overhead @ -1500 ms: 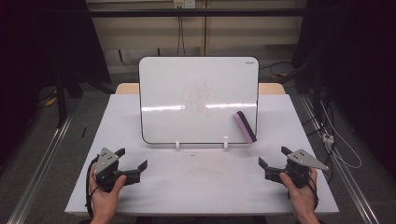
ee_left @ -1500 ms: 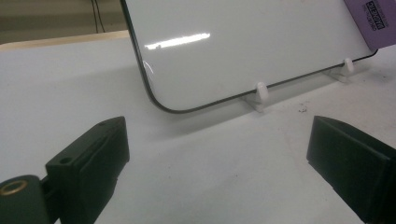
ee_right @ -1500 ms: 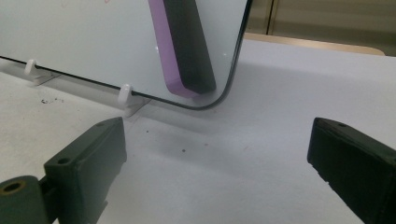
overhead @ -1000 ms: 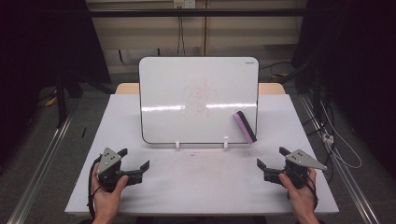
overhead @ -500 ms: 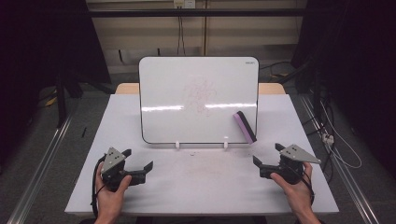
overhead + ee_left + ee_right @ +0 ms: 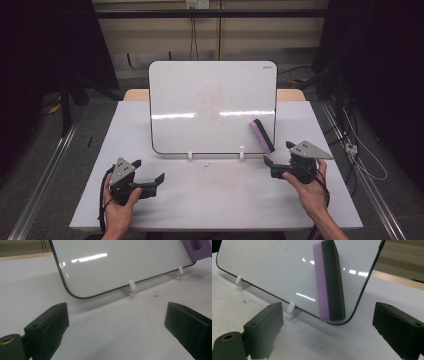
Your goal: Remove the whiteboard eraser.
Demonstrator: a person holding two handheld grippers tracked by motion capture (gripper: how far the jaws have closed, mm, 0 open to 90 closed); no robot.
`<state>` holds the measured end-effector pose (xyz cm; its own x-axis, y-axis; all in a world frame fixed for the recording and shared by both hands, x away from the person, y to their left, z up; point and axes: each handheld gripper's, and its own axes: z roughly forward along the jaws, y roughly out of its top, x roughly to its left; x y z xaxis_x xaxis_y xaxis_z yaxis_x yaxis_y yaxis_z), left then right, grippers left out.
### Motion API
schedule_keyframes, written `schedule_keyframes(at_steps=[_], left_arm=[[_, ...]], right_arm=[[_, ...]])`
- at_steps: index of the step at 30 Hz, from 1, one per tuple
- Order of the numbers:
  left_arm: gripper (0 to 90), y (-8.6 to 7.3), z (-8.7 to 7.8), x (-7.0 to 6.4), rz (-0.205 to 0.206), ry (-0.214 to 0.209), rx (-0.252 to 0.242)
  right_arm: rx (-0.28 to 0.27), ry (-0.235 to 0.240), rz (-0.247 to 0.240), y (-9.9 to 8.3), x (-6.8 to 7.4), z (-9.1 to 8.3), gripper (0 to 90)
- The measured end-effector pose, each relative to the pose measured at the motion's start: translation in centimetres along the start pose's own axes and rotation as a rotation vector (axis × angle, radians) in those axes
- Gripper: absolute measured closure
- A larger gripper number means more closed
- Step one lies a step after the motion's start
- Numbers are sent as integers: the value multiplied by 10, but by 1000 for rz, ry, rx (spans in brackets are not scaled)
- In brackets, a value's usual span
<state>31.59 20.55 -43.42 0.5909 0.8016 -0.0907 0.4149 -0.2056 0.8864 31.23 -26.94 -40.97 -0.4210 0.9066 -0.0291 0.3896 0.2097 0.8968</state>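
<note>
**Purple eraser on the whiteboard, both claws open and empty**

Black plastic jaws stand wide apart on both grippers, and nothing is between them. The left gripper (image 6: 150,184) is held low over the white table (image 6: 220,200), in front of the whiteboard (image 6: 210,90) and toward its lower left corner. It is well apart from the board. In the left gripper view the jaws frame that rounded corner (image 6: 72,293) and one of the small white clips (image 6: 131,285) that carry the board's lower edge.

The right gripper (image 6: 272,167) is also in the person's hand, in front of the whiteboard's lower right corner and just near it. Its jaws are spread wide and hold nothing. In the right gripper view the open jaws point to the eraser (image 6: 330,282), which is seen between them but farther away, not touched by either jaw.

The eraser (image 6: 262,136) is purple with a dark felt side. It sits on the face of the whiteboard at its lower right corner, tilted a little, its lower end close to the board's black rim. Some small dark crumbs (image 6: 206,165) lie on the table just in front of the board.

The whiteboard stands upright, leaning back. In its middle there are faint red scribbles (image 6: 215,100), and two light reflections cross the surface below them.
</note>
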Motion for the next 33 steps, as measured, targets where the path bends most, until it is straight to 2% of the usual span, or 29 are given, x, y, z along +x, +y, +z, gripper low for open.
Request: schedule_keyframes(at_steps=[3,5,6,9,10,13,15,16,20,21,23,25,27,30,31,33], left_arm=[[53,0,-1,0,-4,3,-10],[53,0,-1,0,1,3,-6],[53,0,-1,0,1,3,-5],[53,0,1,1,3,1,3],[53,0,1,0,1,-1,3],[53,-1,-1,1,4,-2,0],[53,-2,-2,1,6,-1,1],[53,-2,-3,2,4,-2,-3],[53,-2,-4,2,1,1,-5],[52,-2,-4,3,5,-3,4],[53,-2,-3,2,9,-1,6],[52,-2,-3,2,10,-3,6],[53,-2,-3,3,9,-3,6],[52,-2,-3,3,9,-3,8],[53,-3,-3,3,7,-6,8],[53,-2,-3,3,9,-5,9]], right_arm=[[8,-11,-6,9,-1,6,88],[14,-11,-13,12,-1,8,84],[27,-13,-32,18,0,11,84],[24,-11,-38,22,1,14,84],[29,-15,-55,27,3,17,85],[40,-29,-66,32,5,19,90],[54,-28,-103,40,7,22,106],[42,-69,-126,43,10,24,78],[58,-68,-131,38,15,30,105],[72,-87,-149,32,16,34,143],[86,-79,-154,29,16,36,174],[90,-90,-136,23,12,36,255],[94,-89,-128,22,11,36,273],[116,-106,-128,18,11,37,346],[132,-110,-132,16,12,40,401],[133,-111,-133,15,12,41,425]])
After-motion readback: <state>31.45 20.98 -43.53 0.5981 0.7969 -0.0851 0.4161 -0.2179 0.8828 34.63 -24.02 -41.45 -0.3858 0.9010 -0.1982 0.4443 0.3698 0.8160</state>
